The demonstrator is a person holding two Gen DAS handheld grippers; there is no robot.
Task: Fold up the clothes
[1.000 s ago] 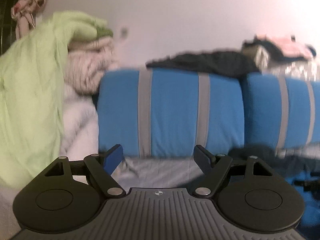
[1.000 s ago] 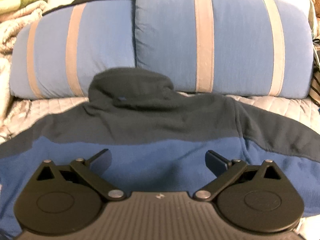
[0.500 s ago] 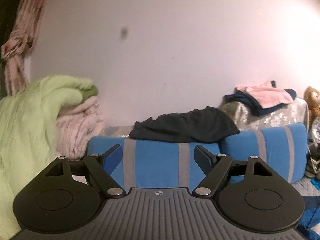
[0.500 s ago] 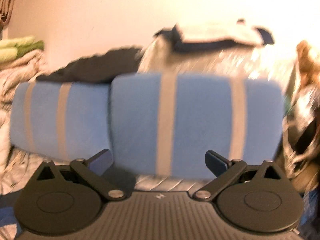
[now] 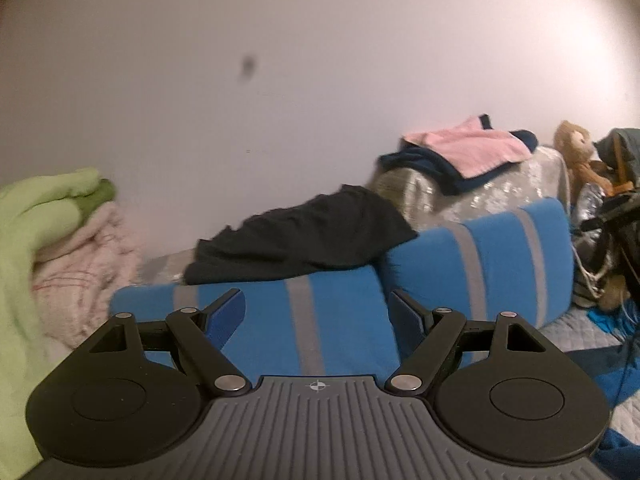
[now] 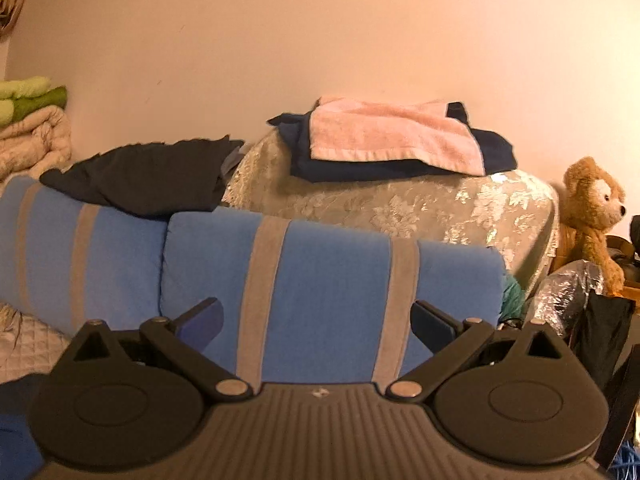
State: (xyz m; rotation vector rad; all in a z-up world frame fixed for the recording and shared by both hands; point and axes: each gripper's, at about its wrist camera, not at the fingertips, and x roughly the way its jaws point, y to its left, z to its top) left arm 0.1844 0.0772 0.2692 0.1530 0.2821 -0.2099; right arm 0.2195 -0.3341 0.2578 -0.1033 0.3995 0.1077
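Both cameras look over the bed toward the wall (image 6: 320,40), not down at the work. Which step is in hand we can't settle from here.

Where the clothes are: only slivers of a blue and dark garment show. One is at the lower right of the left view (image 5: 616,364), another at the lower left of the right view (image 6: 16,420), both lying on the quilted cover (image 6: 24,344). Whether it is spread flat or already folded we can't tell.

Left gripper (image 5: 316,314): jaws apart, nothing between them. Right gripper (image 6: 314,320): same, wide apart and empty.

To do any fold well, we'd tip both cameras down until the cloth fills the view. Then pinch at a hem or seam, one layer only, both sides level, so the crease runs straight.

Materials, big to small:
- Two blue cushions (image 6: 328,280) with grey stripes: soft and boxy, standing against the back.
- Silvery floral cover (image 6: 440,208) over a rounded mound: shiny, probably slippery.
- Black garment (image 5: 304,236), limp, draped across a cushion top.
- Green and cream blankets (image 5: 52,232) piled at the left, thick and lumpy.
- Pink towel (image 6: 392,136), looped pile, lying flat on a folded navy cloth (image 6: 400,166).
- Plush bear (image 6: 596,208), upright at far right.
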